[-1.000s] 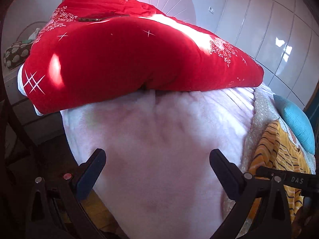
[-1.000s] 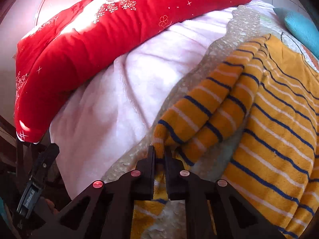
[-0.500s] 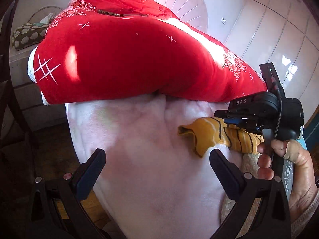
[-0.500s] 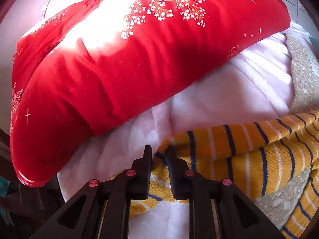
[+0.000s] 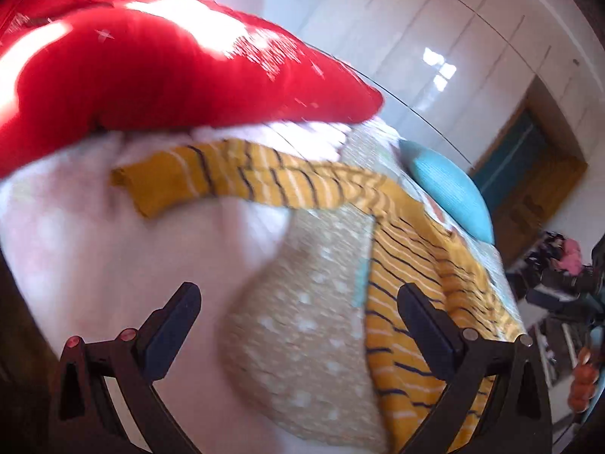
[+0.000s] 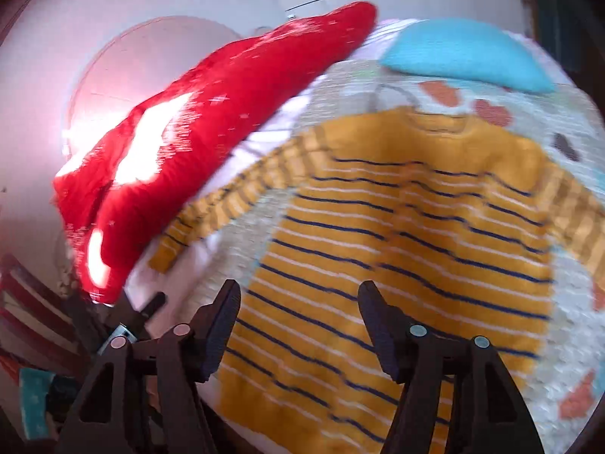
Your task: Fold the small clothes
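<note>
Striped yellow sweater [image 6: 408, 234] is lying flat and face up on the speckled bed cover [image 6: 567, 321], its collar pointing toward the blue cushion [image 6: 465, 51] at the far edge. One sleeve [image 5: 211, 178] is stretching out sideways from the sweater's body, running off the cover and onto the pink fleece blanket [image 5: 94, 265], with its cuff resting just below the red quilt [image 5: 159, 75], close to it; whether the two are touching cannot be told through the blur. The other sleeve is angling away on the opposite side of the sweater.

Right gripper [image 6: 298, 310] is hovering above the sweater's lower half; its jaws have just been opening and are standing wide apart, nothing between them and no cloth pinched. Left gripper [image 5: 298, 310] is hanging over the edge where the cover meets the sweater's hem side, jaws also spread wide and gripping nothing. Both views are smeared by motion.
</note>
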